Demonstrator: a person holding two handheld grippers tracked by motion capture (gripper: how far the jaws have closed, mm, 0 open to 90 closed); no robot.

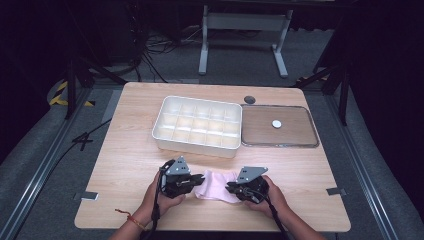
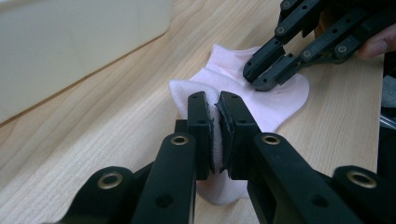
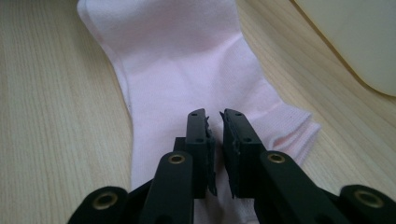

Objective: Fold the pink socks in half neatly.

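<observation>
A pale pink sock [image 1: 216,186] lies flat on the wooden table near its front edge, between the two grippers. My left gripper [image 1: 200,178] comes in from the left. In the left gripper view it [image 2: 217,100] is shut on a fold of the sock [image 2: 224,70] at the near edge, with fabric squeezed between the pads. My right gripper [image 1: 229,187] comes in from the right, and its tips [image 2: 257,79] rest on the sock's far part. In the right gripper view its jaws [image 3: 214,114] stand almost together over the sock [image 3: 177,70], with a thin slit and no fabric seen inside.
A white tray [image 1: 192,145] divided into several compartments stands behind the sock at mid table. To its right lies a shallow clear-rimmed tray [image 1: 260,132] holding a small white disc [image 1: 276,123]. A grey round cap [image 1: 249,99] sits at the back. Bare wood stretches to the left.
</observation>
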